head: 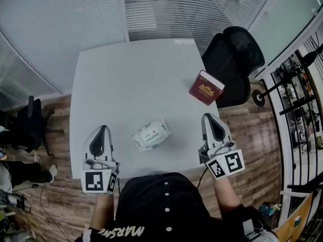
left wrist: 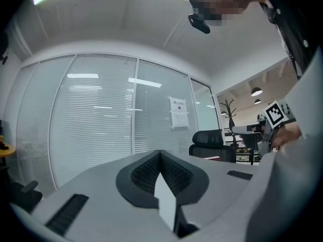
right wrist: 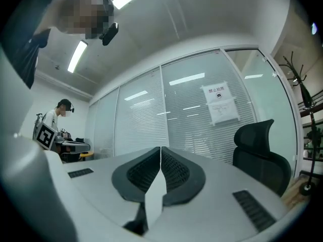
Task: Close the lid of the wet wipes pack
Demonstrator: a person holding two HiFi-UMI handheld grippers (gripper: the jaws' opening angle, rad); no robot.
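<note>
Beyond wipes pack (head: 151, 135), red book (head: 206, 87)

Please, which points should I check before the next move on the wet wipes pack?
1. Wet wipes pack lies on the table, free to reach: ok.
2. Left gripper shut, nothing held: ok.
3. Right gripper shut, nothing held: ok.
4. Neither gripper touches the pack: ok.
5. Whether the lid is open or closed: cannot tell.
6. Book lies apart from the pack: ok.
</note>
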